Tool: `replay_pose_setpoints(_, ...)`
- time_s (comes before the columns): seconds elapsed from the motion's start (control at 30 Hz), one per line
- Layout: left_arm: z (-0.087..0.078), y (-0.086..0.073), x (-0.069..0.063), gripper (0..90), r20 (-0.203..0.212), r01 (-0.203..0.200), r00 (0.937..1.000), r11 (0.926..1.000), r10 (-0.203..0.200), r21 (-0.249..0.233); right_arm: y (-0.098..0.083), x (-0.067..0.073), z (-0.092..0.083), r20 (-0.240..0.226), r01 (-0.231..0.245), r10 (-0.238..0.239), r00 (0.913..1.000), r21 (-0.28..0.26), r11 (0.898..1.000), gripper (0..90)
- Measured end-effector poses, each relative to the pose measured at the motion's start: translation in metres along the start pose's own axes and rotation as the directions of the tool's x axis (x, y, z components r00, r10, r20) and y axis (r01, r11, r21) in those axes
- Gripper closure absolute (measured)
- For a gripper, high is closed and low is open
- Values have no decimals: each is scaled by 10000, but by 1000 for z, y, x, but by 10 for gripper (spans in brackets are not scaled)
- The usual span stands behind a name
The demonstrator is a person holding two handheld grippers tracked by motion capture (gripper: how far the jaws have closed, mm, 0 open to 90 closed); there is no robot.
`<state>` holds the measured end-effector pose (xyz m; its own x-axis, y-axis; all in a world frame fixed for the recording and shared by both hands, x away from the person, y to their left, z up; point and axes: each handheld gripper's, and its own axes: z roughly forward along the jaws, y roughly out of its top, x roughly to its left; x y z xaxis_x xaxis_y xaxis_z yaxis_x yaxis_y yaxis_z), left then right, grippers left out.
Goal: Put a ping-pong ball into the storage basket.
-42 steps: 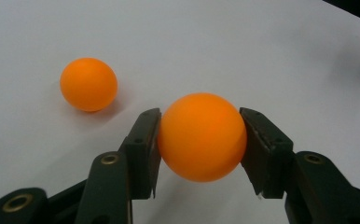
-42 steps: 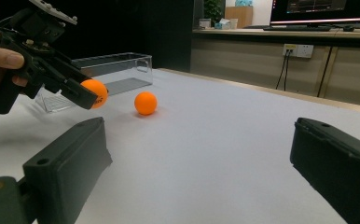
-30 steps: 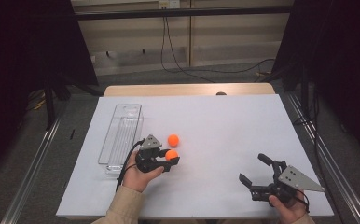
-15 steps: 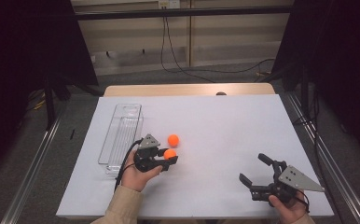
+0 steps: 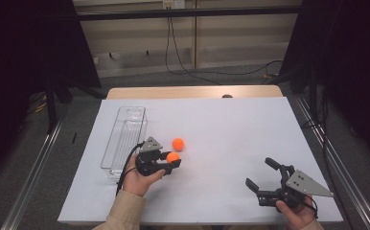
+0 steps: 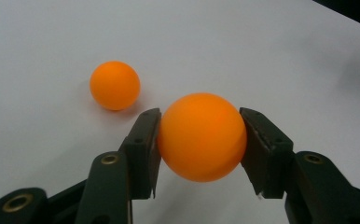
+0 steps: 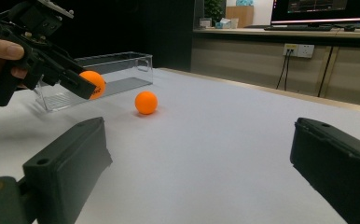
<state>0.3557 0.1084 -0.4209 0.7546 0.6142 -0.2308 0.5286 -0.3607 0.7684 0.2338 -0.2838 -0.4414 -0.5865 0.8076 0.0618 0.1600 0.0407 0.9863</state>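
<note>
My left gripper (image 5: pixel 173 160) is shut on an orange ball (image 5: pixel 173 157), held a little above the white table sheet (image 5: pixel 231 129). In the left gripper view both pads press the sides of that held ball (image 6: pixel 201 136). A second orange ball (image 5: pixel 178 143) lies on the sheet just beyond it, also seen as the loose ball (image 6: pixel 114 85) and the loose ball (image 7: pixel 146 102). My right gripper (image 5: pixel 261 174) rests at the front right of the sheet, jaws wide open with nothing between them. The right gripper view shows the left gripper (image 7: pixel 82 84) with its ball (image 7: pixel 93 84).
A clear plastic box (image 5: pixel 124 139) stands lengthwise on the left part of the sheet, just left of my left hand; it appears as the clear box (image 7: pixel 101 77) too. Metal rails run along both sides of the table. Cables lie on the floor behind.
</note>
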Motion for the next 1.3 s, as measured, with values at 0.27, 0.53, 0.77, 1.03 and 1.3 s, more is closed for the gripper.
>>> replay_pose_setpoints(0.27, -2, 0, 2, 508, -47, 27, 10000, 10000, -27, -1, 0, 0, 0, -4, -7, 7, 10000, 0, 10000, 32)
replay_pose_setpoints(0.53, -4, 0, 4, 508, -93, 81, 9999, 10000, -82, -28, 0, 0, 0, -10, -19, 19, 10000, 0, 10000, 32)
replay_pose_setpoints(0.77, -6, 1, 5, 508, -146, 229, 9996, 9997, -231, -105, 0, 0, 0, 4, -22, 22, 10000, -13, 10000, 32)
replay_pose_setpoints(1.03, -10, 1, 7, 508, -200, 237, 9995, 9996, -240, -136, 0, 0, 0, -13, -13, 13, 10000, -1, 10000, 32)
replay_pose_setpoints(1.3, -13, 2, 10, 508, -283, 273, 9992, 9995, -278, -178, 0, 0, 0, -24, -21, 21, 10000, -17, 10000, 32)
